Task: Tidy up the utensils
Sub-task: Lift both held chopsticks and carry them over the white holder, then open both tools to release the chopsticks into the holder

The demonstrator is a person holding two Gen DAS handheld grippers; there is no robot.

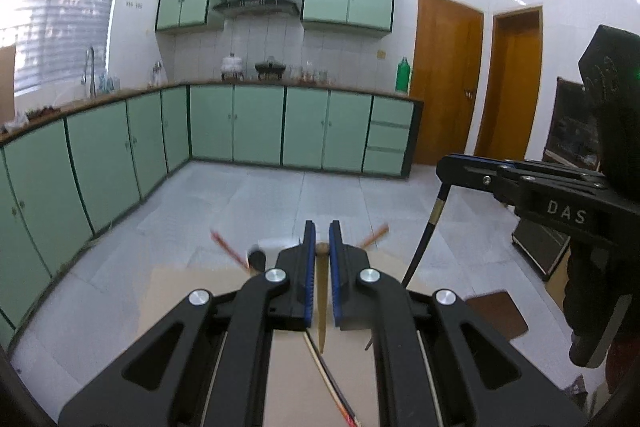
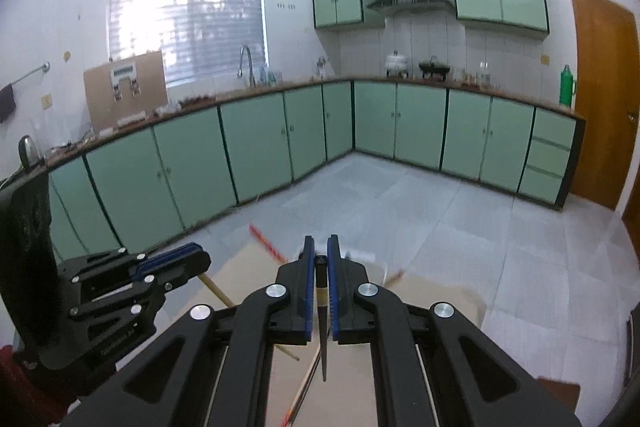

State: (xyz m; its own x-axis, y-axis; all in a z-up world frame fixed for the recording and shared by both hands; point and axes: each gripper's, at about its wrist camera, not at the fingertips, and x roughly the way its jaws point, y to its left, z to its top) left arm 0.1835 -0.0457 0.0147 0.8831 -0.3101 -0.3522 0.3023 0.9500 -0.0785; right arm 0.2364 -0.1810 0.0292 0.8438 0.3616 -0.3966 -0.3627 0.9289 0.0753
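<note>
Your left claw (image 1: 322, 239) is clamped narrow on a pale wooden chopstick (image 1: 321, 307) that hangs between the blue pads, its thin tip pointing down over the tan desk (image 1: 188, 291); your right claw (image 2: 321, 251) is pinched the same way on a black chopstick (image 2: 323, 339), gold-banded near the top, tip also hanging above the desk; in the left wrist view the right claw shows at the right edge with that black chopstick dangling under it; in the right wrist view the left claw shows at lower left with the wooden one slanting down; more chopsticks (image 1: 328, 379) lie loose on the desk below, and red-tipped ones (image 2: 266, 241) blur beyond; green cabinets (image 1: 256, 125) line the kitchen walls behind.
</note>
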